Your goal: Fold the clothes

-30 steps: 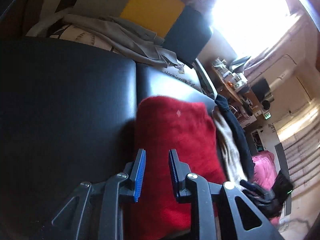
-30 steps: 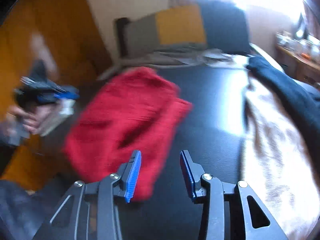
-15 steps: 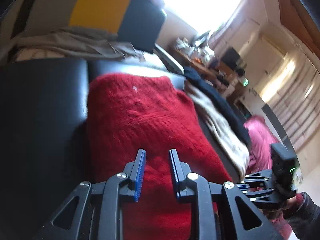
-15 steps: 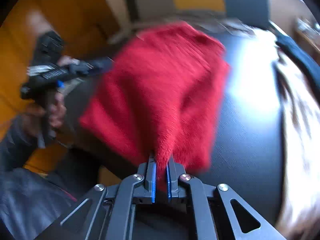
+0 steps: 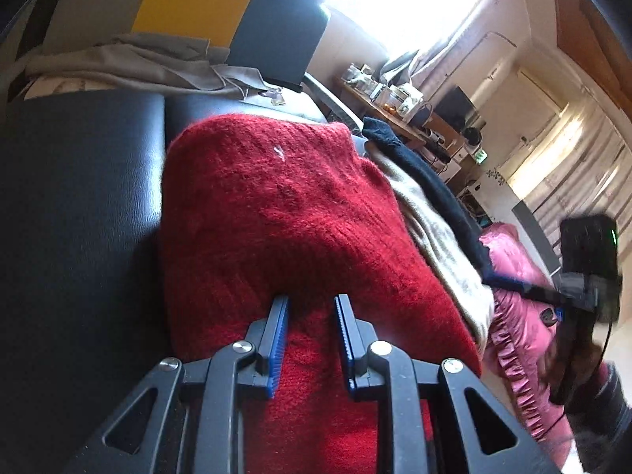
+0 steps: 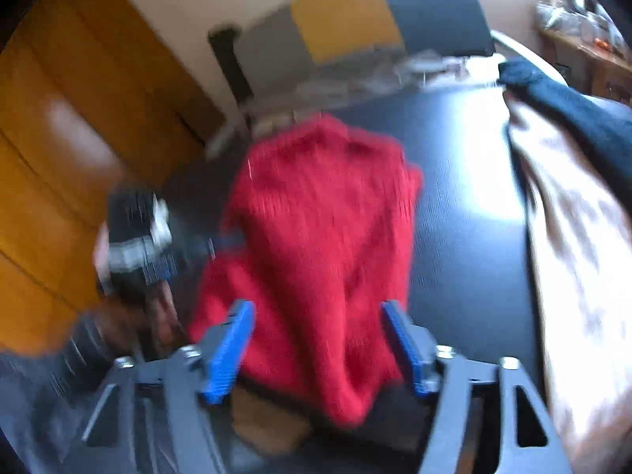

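A folded red knit sweater [image 5: 276, 217] lies on the black leather surface [image 5: 79, 217]. My left gripper [image 5: 310, 316] hovers open over its near end, the blue pads [image 5: 278, 331] apart with red knit showing below the gap. In the right wrist view, which is blurred, the red sweater [image 6: 324, 237] lies just ahead of my right gripper [image 6: 316, 339], whose jaws stand wide open and hold nothing. The sweater's near edge droops over the surface's front. Each view shows the other gripper: the right gripper [image 5: 584, 276] at the right, the left gripper [image 6: 138, 245] at the sweater's left side.
A beige garment [image 5: 442, 245] and a navy one [image 5: 426, 181] lie right of the sweater. Grey cloth [image 5: 130, 63] is heaped at the back by yellow and grey cushions [image 5: 189, 4]. A pink ruffled cloth [image 5: 521, 316] hangs lower right. An orange wooden wall [image 6: 59, 138] stands left.
The right gripper, shut on the sweater's edge half a second ago, has opened wide and let it go. The left gripper has stayed open over the sweater's near end.
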{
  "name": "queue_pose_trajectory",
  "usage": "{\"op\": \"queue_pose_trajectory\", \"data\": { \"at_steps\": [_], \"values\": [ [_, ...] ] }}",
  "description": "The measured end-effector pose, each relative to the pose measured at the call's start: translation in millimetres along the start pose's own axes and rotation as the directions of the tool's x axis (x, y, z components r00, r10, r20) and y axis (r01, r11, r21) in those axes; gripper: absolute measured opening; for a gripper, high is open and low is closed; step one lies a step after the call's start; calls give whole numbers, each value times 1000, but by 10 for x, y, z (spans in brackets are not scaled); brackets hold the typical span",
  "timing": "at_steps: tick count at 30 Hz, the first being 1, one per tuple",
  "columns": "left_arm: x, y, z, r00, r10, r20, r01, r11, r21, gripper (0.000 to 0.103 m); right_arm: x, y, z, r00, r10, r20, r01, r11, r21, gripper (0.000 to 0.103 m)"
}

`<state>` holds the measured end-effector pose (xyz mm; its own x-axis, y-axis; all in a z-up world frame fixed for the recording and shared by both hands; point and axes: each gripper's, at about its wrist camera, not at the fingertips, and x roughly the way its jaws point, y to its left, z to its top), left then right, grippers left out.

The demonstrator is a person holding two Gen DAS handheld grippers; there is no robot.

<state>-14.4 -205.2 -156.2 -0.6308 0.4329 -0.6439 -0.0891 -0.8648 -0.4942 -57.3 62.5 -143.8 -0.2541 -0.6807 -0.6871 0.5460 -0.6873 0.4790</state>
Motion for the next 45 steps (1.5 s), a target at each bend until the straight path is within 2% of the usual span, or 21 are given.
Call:
{"op": "queue_pose_trajectory", "data": {
  "at_steps": [4, 8, 10, 11, 12, 15, 19, 22, 26, 29, 32, 34, 39, 41, 45],
  "values": [
    [-4, 4, -17, 1000, -2, 9, 2, 1000, 15, 23, 438, -157, 242, 999, 46, -5, -46, 995, 91, 74],
    [-2, 40, -10, 1000, -19, 11, 19, 1000, 1, 22, 892, -321, 260, 996, 74, -43, -66, 984, 167, 69],
    [1, 50, -3, 1000, -20, 12, 20, 1000, 3, 22, 973, -300, 310, 997, 64, -34, -58, 984, 166, 53],
    [2, 51, -1, 1000, -18, 14, 18, 1000, 6, 23, 992, -277, 343, 998, 57, -25, -53, 986, 160, 33],
    [2, 45, -1, 1000, -15, 16, 15, 1000, 11, 23, 1005, -238, 375, 999, 36, -19, -33, 989, 142, 22],
    [-77, 4, -5, 999, -20, 35, 19, 1000, 25, 23, 905, -9, 448, 997, -79, 3, 79, 996, 31, 14],
    [-109, -2, -43, 999, -33, 36, 32, 999, 36, 23, 828, -85, 259, 978, -209, -15, 209, 978, -9, 13],
    [-110, -12, -29, 999, -34, 42, 33, 999, 25, 23, 795, -194, 86, 953, -302, -35, 301, 953, -27, 13],
    [-267, -68, 150, 990, 17, 141, -23, 999, 46, 24, 763, -265, 43, 959, -285, 13, 284, 958, 25, 13],
    [-296, 39, 308, 983, 72, 168, -74, 997, 11, 25, 696, -100, 188, 958, -282, 55, 283, 959, -26, 13],
    [-283, 154, 447, 979, 85, 184, -87, 996, -1, 25, 628, 66, 334, 956, -276, 96, 284, 956, -76, 16],
    [-212, 205, 552, 980, 96, 175, -102, 995, 21, 25, 583, 176, 431, 955, -271, 123, 284, 952, -109, 22],
    [-42, 273, 683, 982, 119, 149, -125, 992, 30, 25, 527, 419, 654, 949, -261, 177, 293, 938, -186, 22],
    [2, 254, 711, 981, 113, 154, -120, 992, 33, 25, 722, 387, 671, 946, -286, 150, 312, 930, -196, 23],
    [299, 5, 721, 982, 154, 112, -168, 977, 132, 25, 1113, 322, 704, 938, -334, 96, 348, 912, -217, 24]
  ]
}}
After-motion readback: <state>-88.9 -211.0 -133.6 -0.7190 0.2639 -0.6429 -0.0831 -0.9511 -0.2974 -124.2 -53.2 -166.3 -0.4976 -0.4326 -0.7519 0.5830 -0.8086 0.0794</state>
